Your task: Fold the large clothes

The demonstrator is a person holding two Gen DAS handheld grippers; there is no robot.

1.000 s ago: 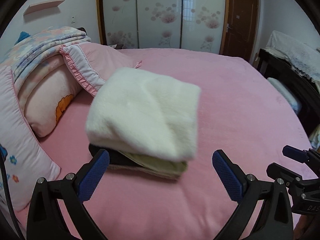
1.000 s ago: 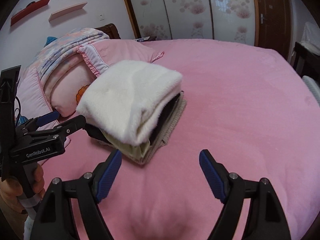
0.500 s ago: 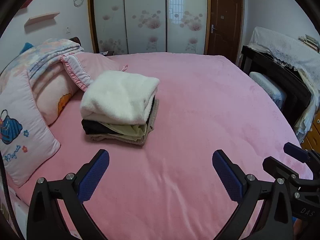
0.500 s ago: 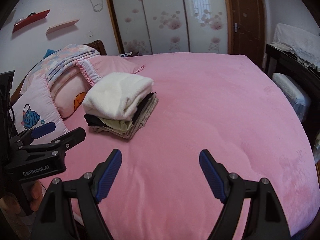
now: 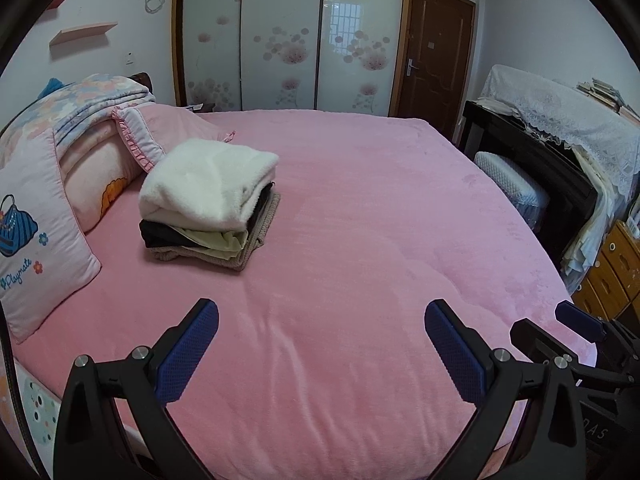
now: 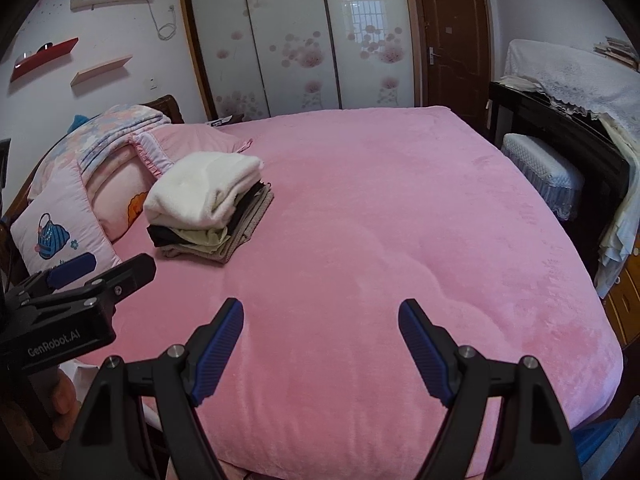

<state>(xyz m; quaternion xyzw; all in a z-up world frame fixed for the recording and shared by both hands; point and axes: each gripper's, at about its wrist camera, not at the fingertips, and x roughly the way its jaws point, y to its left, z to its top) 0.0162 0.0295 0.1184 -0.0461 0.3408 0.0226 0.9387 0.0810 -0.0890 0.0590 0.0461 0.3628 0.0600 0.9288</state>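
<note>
- While both tools hung over the near edge of the bed (image 5: 360,360), we held the left gripper (image 5: 322,352) with its blue pads spread wide and nothing between them.
- At about three o'clock from it, the right gripper (image 6: 320,348) stood just as wide, also empty, with only pink cover under its pads.
- At nine o'clock in the right wrist view, the left tool's body showed with a hand (image 6: 56,400) wrapped round its handle.
- Between the tools and the clothes lay a broad stretch of bare pink blanket, lightly rumpled, with no garment spread on it.
- Toward eleven o'clock from both tools, well apart from either, sat the folded stack (image 5: 208,204): a fluffy white garment (image 5: 212,180) on top, then dark, pale yellow and beige knit layers under it, squared up and resting on the blanket.
- Just beside the stack, at its nine o'clock, leaned the pillows (image 5: 36,232) and a folded floral quilt (image 5: 92,100).
- At twelve o'clock, beyond the bed, stood the flowered wardrobe doors (image 5: 280,40); at two o'clock, a dark cabinet under a lace cover (image 5: 568,120).
- We judged the white piece finished and stacked, so the step in hand was clearing away from the pile.
- We saw no unfolded garment, so the next move called for finding one and laying it flat on the bare blanket, or else the job was done.
</note>
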